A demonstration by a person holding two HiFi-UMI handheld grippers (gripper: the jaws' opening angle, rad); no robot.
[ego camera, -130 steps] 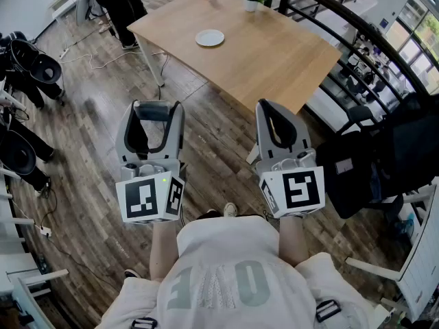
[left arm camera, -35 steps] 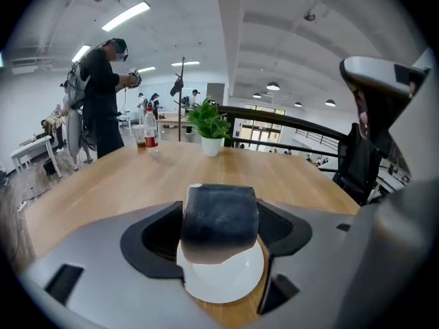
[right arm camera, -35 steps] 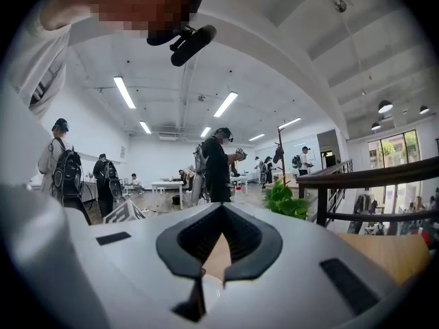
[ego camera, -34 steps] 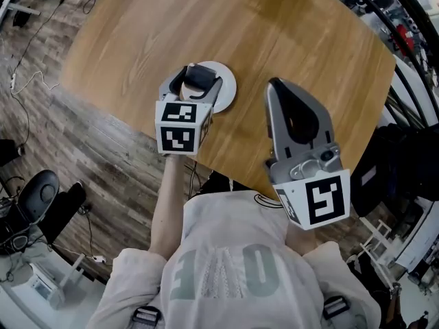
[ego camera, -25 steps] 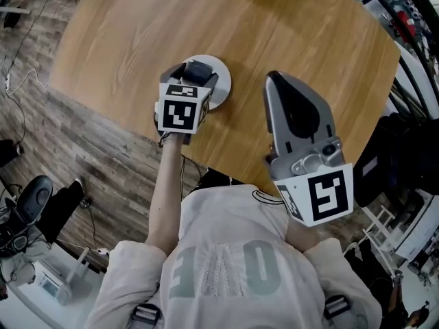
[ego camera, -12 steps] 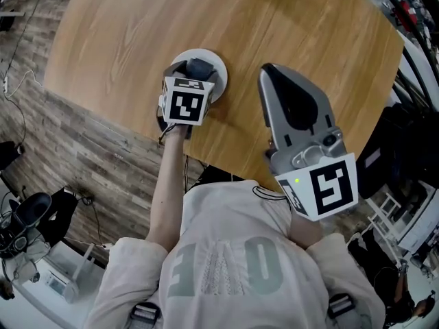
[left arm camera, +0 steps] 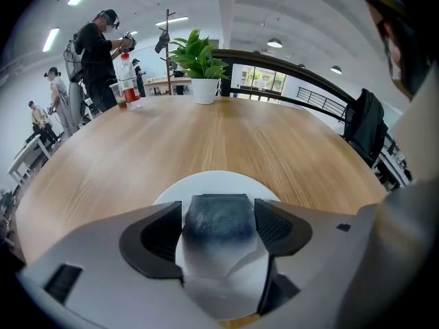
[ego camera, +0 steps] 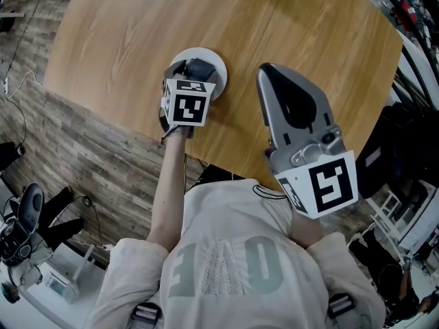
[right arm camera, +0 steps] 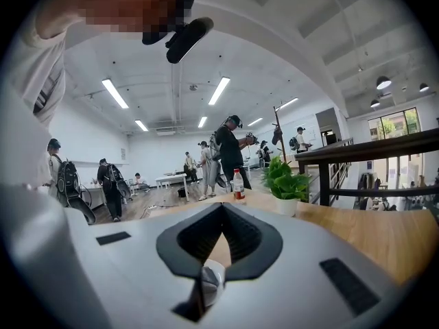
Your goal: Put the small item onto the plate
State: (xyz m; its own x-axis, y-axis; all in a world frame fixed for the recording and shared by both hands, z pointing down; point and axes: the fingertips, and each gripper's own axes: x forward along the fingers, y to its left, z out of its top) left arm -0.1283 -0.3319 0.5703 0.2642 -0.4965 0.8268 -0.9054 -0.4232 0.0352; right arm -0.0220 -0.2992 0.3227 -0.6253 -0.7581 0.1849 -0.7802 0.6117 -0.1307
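Observation:
A white plate (ego camera: 217,66) lies near the front left edge of the wooden table (ego camera: 137,26). My left gripper (ego camera: 195,68) hangs just over the plate, shut on a small dark item (ego camera: 199,66). In the left gripper view the small dark item (left arm camera: 218,223) is pinched between both pads of the left gripper (left arm camera: 219,218), with the plate's rim (left arm camera: 219,178) right beyond it. I cannot tell whether the item touches the plate. My right gripper (ego camera: 269,72) is held above the table to the right, shut and empty; in its own view the right gripper (right arm camera: 221,211) points across the room.
A potted plant (left arm camera: 200,64) and a red-labelled bottle (left arm camera: 127,81) stand at the table's far side. Several people (left arm camera: 96,53) stand beyond it. A black railing (left arm camera: 302,81) runs on the right. The table's front edge (ego camera: 116,125) is close to my body.
Since five seconds ago I have come from the floor up to the table. The left gripper has carried the item over the plate and lowered. In the last half second almost nothing has moved.

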